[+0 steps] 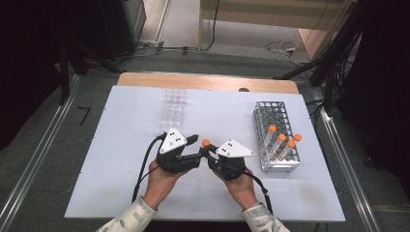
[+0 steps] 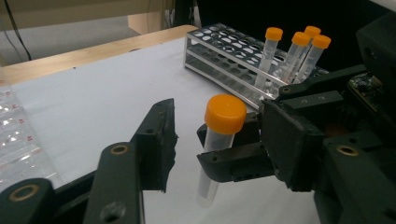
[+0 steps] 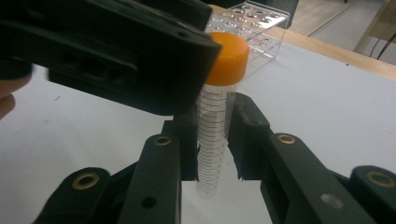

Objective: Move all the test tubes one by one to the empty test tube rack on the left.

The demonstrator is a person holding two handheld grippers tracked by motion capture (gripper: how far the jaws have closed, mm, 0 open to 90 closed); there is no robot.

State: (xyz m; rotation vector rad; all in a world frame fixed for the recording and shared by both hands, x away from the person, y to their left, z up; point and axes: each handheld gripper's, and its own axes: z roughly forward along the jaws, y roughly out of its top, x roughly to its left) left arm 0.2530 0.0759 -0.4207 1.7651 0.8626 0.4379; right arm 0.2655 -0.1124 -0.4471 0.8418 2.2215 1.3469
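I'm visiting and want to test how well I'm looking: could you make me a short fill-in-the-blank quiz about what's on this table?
1. The right gripper is shut on a clear tube with a cap coloured ____.
2. The number of capped tubes standing in the metal rack is ____.
3. The held tube stands ____, cap at the top.
4. The left gripper has its jaws on either side of the tube's ____.

Missing words: orange; four; upright; cap

Orange-capped clear tube [image 3: 215, 122], black tongs [image 3: 211, 154], silver rack [image 1: 273, 137], white table [image 1: 121, 125], patterned sleeves [image 1: 126, 221]
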